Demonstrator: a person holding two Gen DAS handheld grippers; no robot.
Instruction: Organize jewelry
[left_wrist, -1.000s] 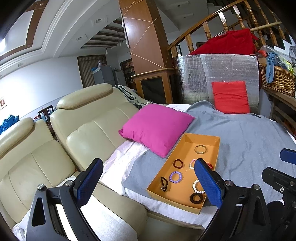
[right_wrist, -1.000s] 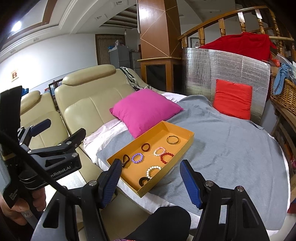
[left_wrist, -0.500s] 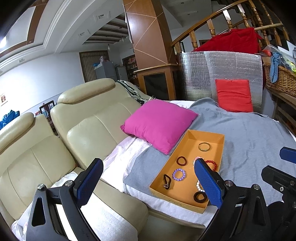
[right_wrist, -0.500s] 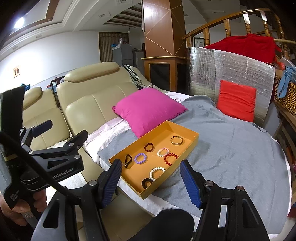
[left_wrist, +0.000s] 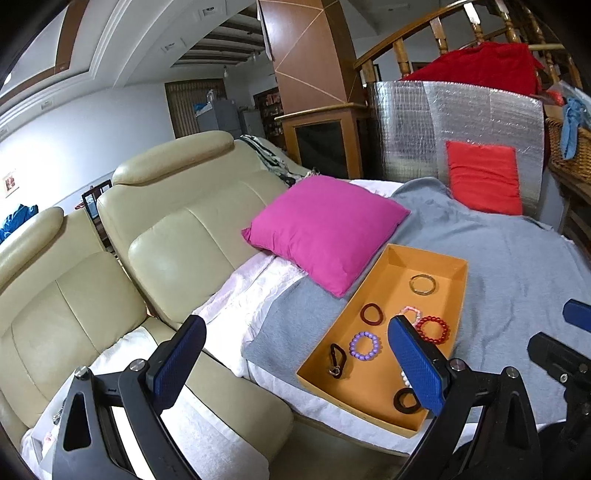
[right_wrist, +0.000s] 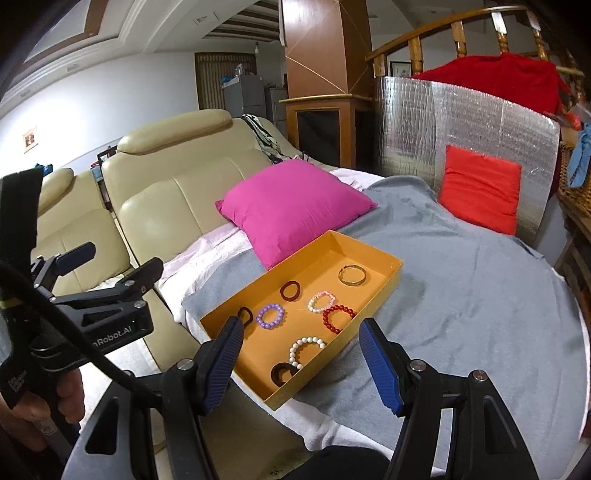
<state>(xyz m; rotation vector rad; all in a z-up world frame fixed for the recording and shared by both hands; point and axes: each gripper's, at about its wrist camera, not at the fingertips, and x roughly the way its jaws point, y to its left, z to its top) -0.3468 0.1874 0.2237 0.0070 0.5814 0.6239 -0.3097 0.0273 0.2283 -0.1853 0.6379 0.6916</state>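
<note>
An orange tray (right_wrist: 391, 282) (left_wrist: 461, 291) lies on a grey blanket and holds several bracelets: a gold bangle (right_wrist: 352, 275), a dark red ring (right_wrist: 290, 290), a purple bead bracelet (right_wrist: 270, 316), a pink-white one (right_wrist: 320, 301), a red bead one (right_wrist: 338, 318), a white bead one (right_wrist: 306, 349) and black bands. My right gripper (right_wrist: 301, 363) is open and empty, just short of the tray's near end. My left gripper (left_wrist: 295, 363) is open and empty, to the tray's left, over the sofa seat.
A magenta pillow (right_wrist: 291, 206) lies against the tray's far left side. A red cushion (right_wrist: 480, 192) leans on a silver foil panel (right_wrist: 461, 122). A cream leather sofa (left_wrist: 166, 229) stands at the left. A wicker basket (left_wrist: 569, 147) is at the far right.
Both grippers have moved closer to the tray, which looks larger and nearer in both views. Both stay open and empty.
</note>
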